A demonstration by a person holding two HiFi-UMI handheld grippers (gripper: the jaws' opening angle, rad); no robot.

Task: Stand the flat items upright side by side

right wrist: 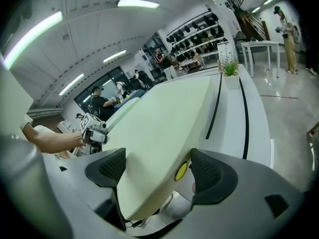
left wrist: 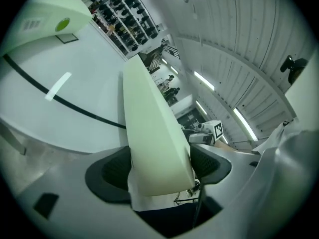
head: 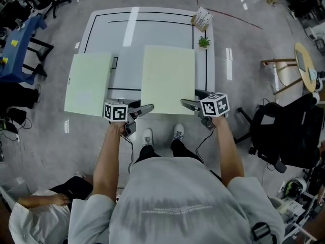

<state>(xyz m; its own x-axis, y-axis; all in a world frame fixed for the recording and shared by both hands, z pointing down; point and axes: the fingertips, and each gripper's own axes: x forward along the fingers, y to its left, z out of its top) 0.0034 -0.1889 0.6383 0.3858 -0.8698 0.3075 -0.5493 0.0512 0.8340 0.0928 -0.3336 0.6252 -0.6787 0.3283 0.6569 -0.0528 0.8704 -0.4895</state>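
Two pale green flat boards lie on the white table (head: 127, 27). The left board (head: 89, 84) (left wrist: 45, 9) overhangs the table's left and near edges, with no gripper on it. The right board (head: 167, 79) (left wrist: 149, 123) (right wrist: 164, 123) lies flat in the middle. My left gripper (head: 142, 109) (left wrist: 159, 168) sits at that board's near left corner, jaws wide, the corner between them. My right gripper (head: 189, 104) (right wrist: 157, 171) sits at its near right corner, jaws wide too, with the edge and a yellow sticker (right wrist: 181, 172) between them. Neither pair of pads visibly presses the board.
A small potted plant (head: 204, 42) and a card stand (head: 201, 18) sit at the table's far right corner. A black line runs round the tabletop. A black chair (head: 289, 131) and a round side table (head: 304, 65) stand at the right; a person (head: 40, 207) sits at the lower left.
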